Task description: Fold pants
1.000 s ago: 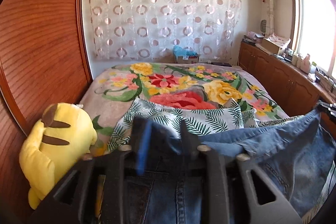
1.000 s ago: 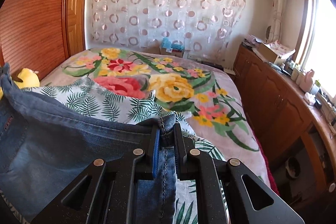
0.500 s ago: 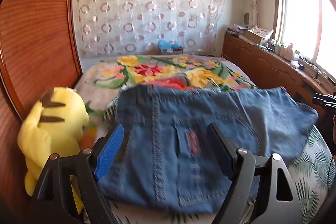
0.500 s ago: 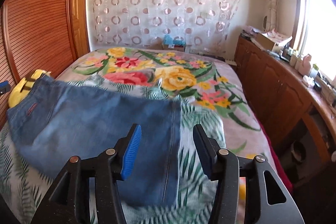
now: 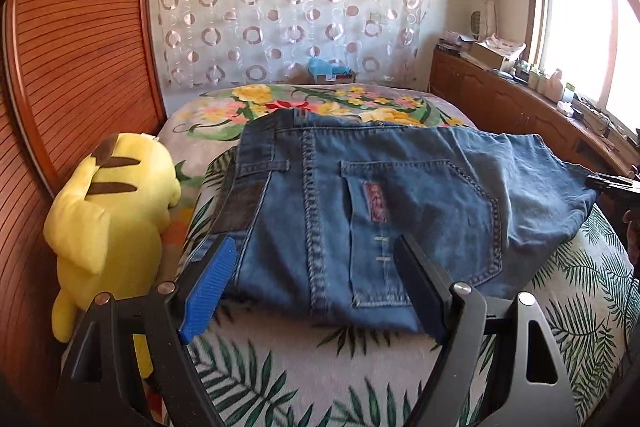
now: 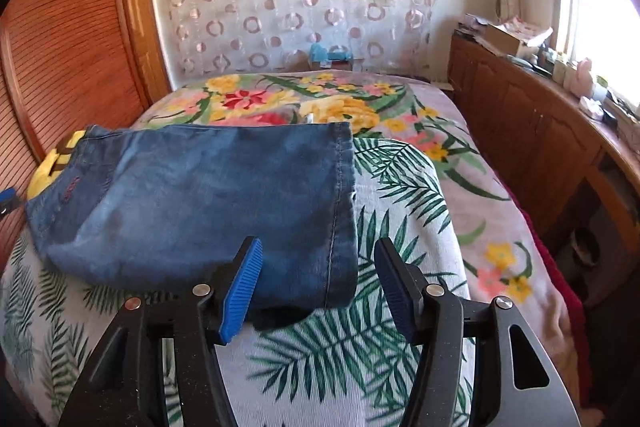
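Observation:
The blue jeans lie folded flat on the leaf-print sheet, back pocket and red label facing up. My left gripper is open at their near edge, waistband side; its pads touch no cloth. In the right wrist view the jeans show their other end. My right gripper hovers over their near corner. Its jaws are opening, with denim below the gap and clear of both pads. The right gripper's black tip shows at the left view's right edge.
A yellow plush toy sits against the slatted wooden door left of the jeans. A floral blanket covers the far bed. A wooden cabinet with clutter on top runs along the right under the window.
Both grippers let go of the jeans, opened and drew back toward me. The jeans, held up a second ago, now lie flat on the bed.

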The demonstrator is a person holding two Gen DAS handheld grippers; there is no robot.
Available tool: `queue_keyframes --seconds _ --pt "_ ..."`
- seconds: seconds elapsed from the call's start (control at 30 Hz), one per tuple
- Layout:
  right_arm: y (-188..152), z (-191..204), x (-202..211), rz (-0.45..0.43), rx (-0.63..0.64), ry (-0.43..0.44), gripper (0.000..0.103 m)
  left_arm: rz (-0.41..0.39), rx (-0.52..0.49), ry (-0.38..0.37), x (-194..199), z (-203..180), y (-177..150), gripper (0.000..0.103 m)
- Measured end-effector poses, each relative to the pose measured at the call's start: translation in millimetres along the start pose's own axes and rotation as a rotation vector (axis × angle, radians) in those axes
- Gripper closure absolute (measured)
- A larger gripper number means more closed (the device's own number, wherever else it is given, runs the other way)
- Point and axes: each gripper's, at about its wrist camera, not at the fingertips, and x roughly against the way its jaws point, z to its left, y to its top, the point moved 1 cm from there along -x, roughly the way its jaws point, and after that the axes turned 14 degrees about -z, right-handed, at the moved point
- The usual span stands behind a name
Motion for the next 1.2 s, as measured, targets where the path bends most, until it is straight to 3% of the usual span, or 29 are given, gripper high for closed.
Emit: queue_keyframes --seconds 0.13,0.6,0.77,0.93,1.2 --pt "-4.9 2.4 -21.3 0.077 -0.029 -0.008 0.042 0.006 0.006 0.009 11.0 2.0 -9.1 0.021" --pt "-10.0 7.6 -18.4 0.130 -0.099 -0.009 0.043 0.027 -0.009 0.041 33.2 12.7 -18.9 0.021" --pt "-10.2 11.0 -22.6 0.134 -0.091 -0.008 0.043 0.058 0.044 0.067 20.4 33.7 -20.2 0.022" --pt "-7.5 4.5 -25.6 0.124 -0.105 0.004 0.043 0.135 0.066 0.077 -12.0 47.7 -18.9 0.040" --pt "-11.6 6.5 -27.5 0.129 -0.089 0.017 0.044 0.198 0.106 0.106 -46.9 57.4 -25.1 0.041"
